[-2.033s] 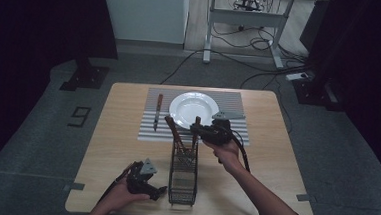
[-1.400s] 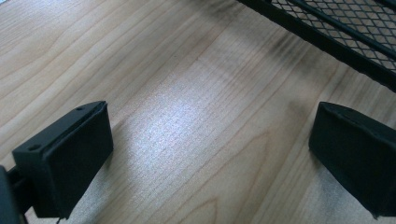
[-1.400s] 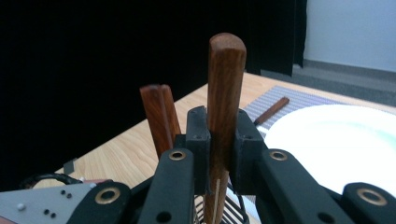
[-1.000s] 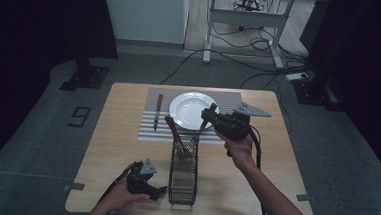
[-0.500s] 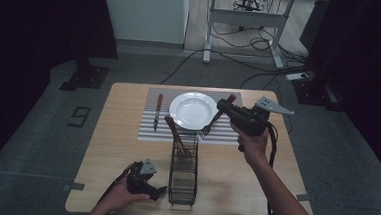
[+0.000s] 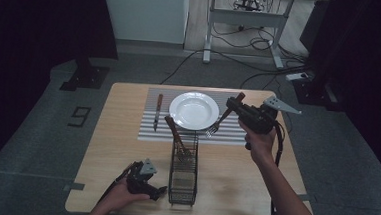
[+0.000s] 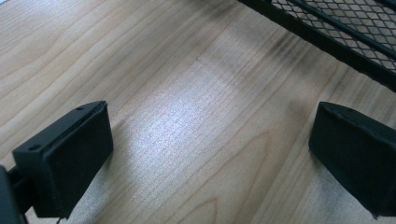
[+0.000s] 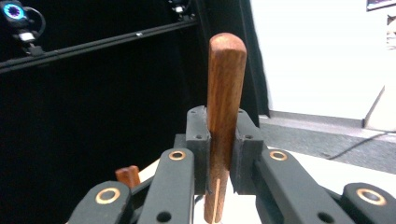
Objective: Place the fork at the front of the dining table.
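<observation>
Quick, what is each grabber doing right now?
Left gripper: open, holding nothing, low over the table.
Right gripper: closed on the wooden-handled fork.

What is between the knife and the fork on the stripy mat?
In the high view, the white plate lies between the knife on its left and the wooden-handled fork, which the right gripper holds tilted at the plate's right rim.
</observation>
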Demonstrator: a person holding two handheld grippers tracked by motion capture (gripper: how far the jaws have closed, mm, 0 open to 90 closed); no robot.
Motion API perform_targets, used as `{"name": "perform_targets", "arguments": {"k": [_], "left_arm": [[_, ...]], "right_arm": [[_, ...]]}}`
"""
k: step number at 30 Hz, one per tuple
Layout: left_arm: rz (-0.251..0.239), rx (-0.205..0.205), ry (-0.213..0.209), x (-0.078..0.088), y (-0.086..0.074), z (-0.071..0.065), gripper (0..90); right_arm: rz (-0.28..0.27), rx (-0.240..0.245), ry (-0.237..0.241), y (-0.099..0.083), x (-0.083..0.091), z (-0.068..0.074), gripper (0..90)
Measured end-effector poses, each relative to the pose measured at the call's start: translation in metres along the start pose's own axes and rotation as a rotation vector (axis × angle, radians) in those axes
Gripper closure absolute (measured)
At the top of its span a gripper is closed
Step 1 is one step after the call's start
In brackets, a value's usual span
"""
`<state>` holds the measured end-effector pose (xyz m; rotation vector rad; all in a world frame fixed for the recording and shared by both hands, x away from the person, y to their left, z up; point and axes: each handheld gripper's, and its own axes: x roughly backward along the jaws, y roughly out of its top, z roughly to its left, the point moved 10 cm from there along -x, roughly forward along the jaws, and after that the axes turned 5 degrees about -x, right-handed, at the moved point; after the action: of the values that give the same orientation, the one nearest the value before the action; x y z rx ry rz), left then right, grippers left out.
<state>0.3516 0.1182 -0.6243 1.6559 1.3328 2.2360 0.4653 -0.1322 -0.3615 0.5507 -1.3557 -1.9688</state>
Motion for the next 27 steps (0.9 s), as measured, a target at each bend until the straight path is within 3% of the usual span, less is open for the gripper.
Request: {"name": "perform_targets", "arguments": {"k": [9, 14, 27], "left_arm": [[0.000, 0.001, 0.000, 0.000, 0.000, 0.000, 0.0], [0.000, 0.001, 0.000, 0.000, 0.000, 0.000, 0.0], [-0.002, 0.002, 0.001, 0.000, 0.000, 0.000, 0.0]], "right_arm": [[0.040, -0.013, -0.064, -0.015, -0.006, -0.026, 80.5], [0.065, 0.004, -0.106, -0.024, -0.010, -0.040, 80.4], [0.097, 0.004, -0.176, -0.035, -0.013, -0.067, 80.4]]}}
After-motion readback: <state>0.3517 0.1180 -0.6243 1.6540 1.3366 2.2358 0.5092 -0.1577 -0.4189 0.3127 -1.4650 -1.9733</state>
